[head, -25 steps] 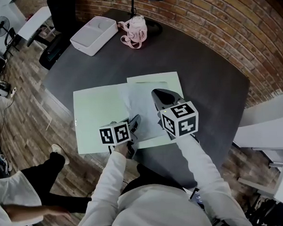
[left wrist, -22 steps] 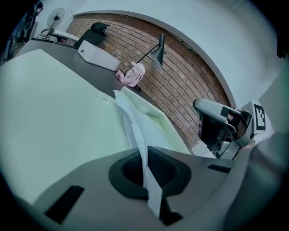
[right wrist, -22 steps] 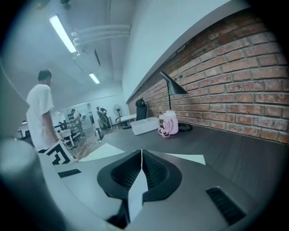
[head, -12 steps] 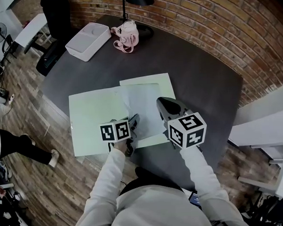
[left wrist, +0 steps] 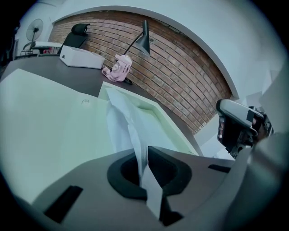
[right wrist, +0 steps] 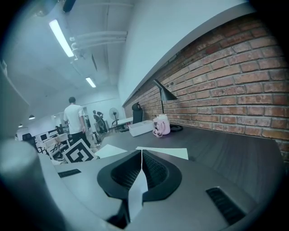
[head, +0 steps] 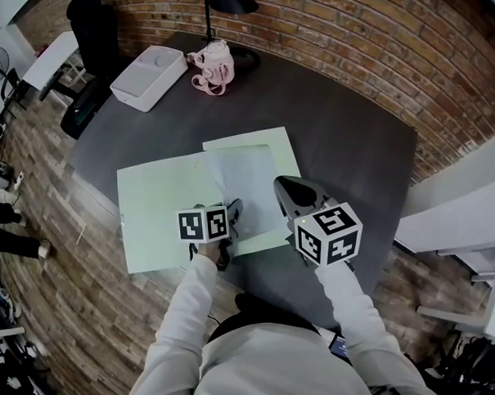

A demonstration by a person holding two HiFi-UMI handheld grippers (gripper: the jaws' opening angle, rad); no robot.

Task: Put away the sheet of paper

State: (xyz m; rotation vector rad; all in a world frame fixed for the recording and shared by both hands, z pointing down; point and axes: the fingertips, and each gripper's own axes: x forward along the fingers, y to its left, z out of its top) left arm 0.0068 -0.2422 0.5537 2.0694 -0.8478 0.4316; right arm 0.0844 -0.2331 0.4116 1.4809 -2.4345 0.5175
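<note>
1. Honestly, the sheet of paper [head: 245, 180] is about as light and floppy as things get. It's thin and white with no stiffness, and it'll likely crease or tear if yanked.
2. It sits over the right half of an open pale green folder [head: 158, 213], toward the near edge of the dark matte desk [head: 351, 139]. It's rumpled up rather than lying flat.
3. Left tool [left wrist: 143, 169] is pinched tight on the sheet's near edge. Right tool [right wrist: 141, 173] is clamped on its right side, with the paper showing edge-on between the pads.
4. I'd say the edges are the only sensible grab spots. Use two so it doesn't droop, and move both tools together.
5. Folder looks like smooth thin rectangular card, stiffer than the sheet. The paper should slide on it easily.
</note>
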